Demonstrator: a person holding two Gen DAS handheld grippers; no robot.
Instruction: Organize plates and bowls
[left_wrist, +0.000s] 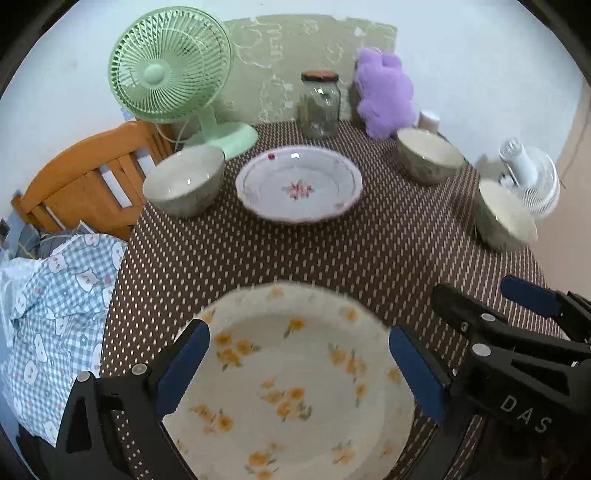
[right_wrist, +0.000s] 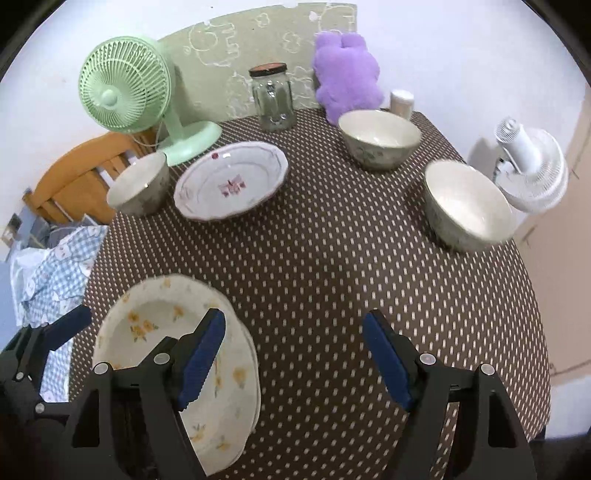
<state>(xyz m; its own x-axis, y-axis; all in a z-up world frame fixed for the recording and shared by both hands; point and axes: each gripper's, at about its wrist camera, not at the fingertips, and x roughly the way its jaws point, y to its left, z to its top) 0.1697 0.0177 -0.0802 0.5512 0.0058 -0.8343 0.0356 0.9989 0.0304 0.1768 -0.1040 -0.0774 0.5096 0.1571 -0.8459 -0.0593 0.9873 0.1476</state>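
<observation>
A yellow-flowered plate (left_wrist: 295, 376) (right_wrist: 162, 332) lies on the brown dotted tablecloth at the near left. My left gripper (left_wrist: 299, 369) is open and hovers over it, one finger on each side. My right gripper (right_wrist: 295, 358) is open and empty, just right of the plate, and also shows in the left wrist view (left_wrist: 495, 306). A pink-flowered plate (left_wrist: 299, 184) (right_wrist: 231, 181) sits at the back. One bowl (left_wrist: 184, 179) (right_wrist: 138, 190) stands left of it. Two bowls stand at the right, one far (left_wrist: 430, 155) (right_wrist: 380, 138) and one nearer (left_wrist: 504, 216) (right_wrist: 467, 205).
A green fan (left_wrist: 173, 70) (right_wrist: 125, 85), a glass jar (left_wrist: 320, 105) (right_wrist: 272, 98) and a purple plush toy (left_wrist: 384, 92) (right_wrist: 345, 70) line the table's back edge. A white fan (right_wrist: 532, 170) stands off the right edge. A wooden chair (left_wrist: 85, 181) and checked cloth (left_wrist: 55, 295) are at the left.
</observation>
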